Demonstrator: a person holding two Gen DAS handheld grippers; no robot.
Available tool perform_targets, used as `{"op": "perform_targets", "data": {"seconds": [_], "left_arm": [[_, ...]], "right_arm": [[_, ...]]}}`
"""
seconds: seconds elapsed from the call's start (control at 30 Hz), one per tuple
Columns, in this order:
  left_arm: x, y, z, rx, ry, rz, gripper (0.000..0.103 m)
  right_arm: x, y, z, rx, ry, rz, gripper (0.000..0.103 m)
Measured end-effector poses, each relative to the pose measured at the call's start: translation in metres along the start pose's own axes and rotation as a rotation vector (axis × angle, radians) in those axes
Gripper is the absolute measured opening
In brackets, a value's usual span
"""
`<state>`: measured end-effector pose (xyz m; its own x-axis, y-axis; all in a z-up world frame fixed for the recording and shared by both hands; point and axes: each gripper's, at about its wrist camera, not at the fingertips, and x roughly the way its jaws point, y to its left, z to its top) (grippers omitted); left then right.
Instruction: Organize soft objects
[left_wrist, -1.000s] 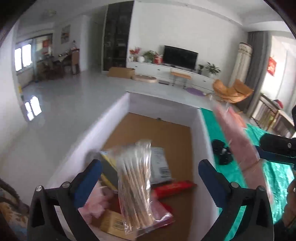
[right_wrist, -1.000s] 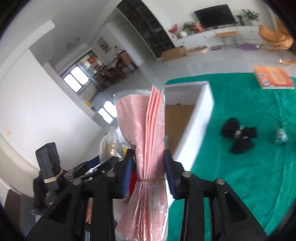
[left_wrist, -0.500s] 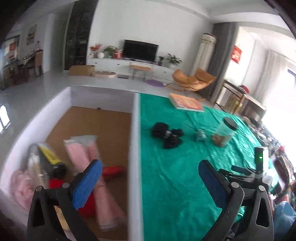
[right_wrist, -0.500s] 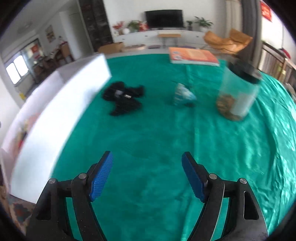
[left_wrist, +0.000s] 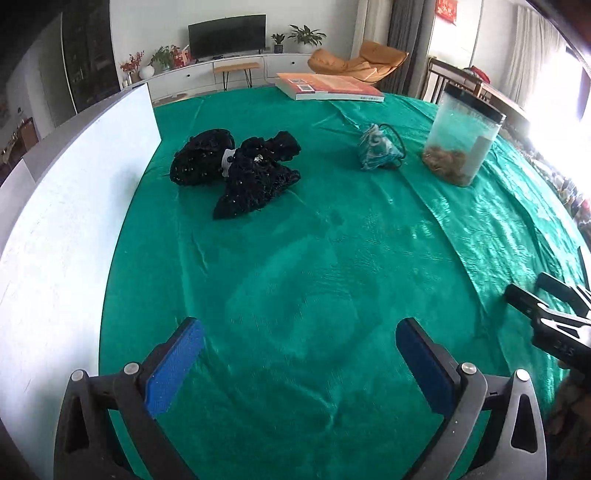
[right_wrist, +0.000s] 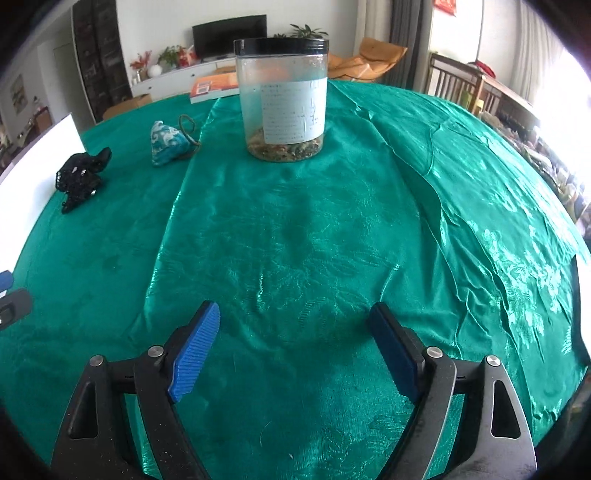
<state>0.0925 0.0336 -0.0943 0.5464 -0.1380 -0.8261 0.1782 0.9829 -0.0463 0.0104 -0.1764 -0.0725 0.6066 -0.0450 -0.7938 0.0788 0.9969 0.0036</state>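
Observation:
A black lacy soft item lies on the green tablecloth near the white box wall; it also shows in the right wrist view. A small blue patterned pouch lies to its right, and shows in the right wrist view. My left gripper is open and empty above the cloth, well short of the black item. My right gripper is open and empty, facing the clear jar. The box's inside is hidden.
A clear plastic jar with a black lid stands on the cloth at the right. An orange book lies at the far edge. The right gripper's body shows at the left wrist view's right edge.
The right gripper has let go of the pink packet and swung away from the box over the cloth. The left gripper has also turned away from the box toward the table, still open.

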Motion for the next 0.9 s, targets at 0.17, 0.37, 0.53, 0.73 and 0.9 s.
{"op": "perform_targets", "data": {"seconds": [0.17, 0.37, 0.53, 0.73, 0.9], "left_arm": [[0.023, 0.004, 0.004, 0.011, 0.000, 0.040, 0.103], [0.022, 0.005, 0.002, 0.003, -0.026, 0.044, 0.103], [0.023, 0.004, 0.005, 0.000, -0.026, 0.046, 0.103], [0.023, 0.004, 0.005, 0.000, -0.026, 0.046, 0.103], [0.023, 0.004, 0.005, 0.000, -0.026, 0.046, 0.103]], "right_arm": [[0.000, 0.000, -0.002, -0.011, 0.002, 0.016, 0.090], [0.001, 0.001, -0.002, -0.012, 0.002, 0.015, 0.091], [0.001, 0.000, -0.003, -0.013, 0.003, 0.017, 0.091], [0.001, 0.000, -0.003, -0.012, 0.002, 0.016, 0.091], [0.001, 0.000, -0.002, -0.012, 0.002, 0.017, 0.091]]}}
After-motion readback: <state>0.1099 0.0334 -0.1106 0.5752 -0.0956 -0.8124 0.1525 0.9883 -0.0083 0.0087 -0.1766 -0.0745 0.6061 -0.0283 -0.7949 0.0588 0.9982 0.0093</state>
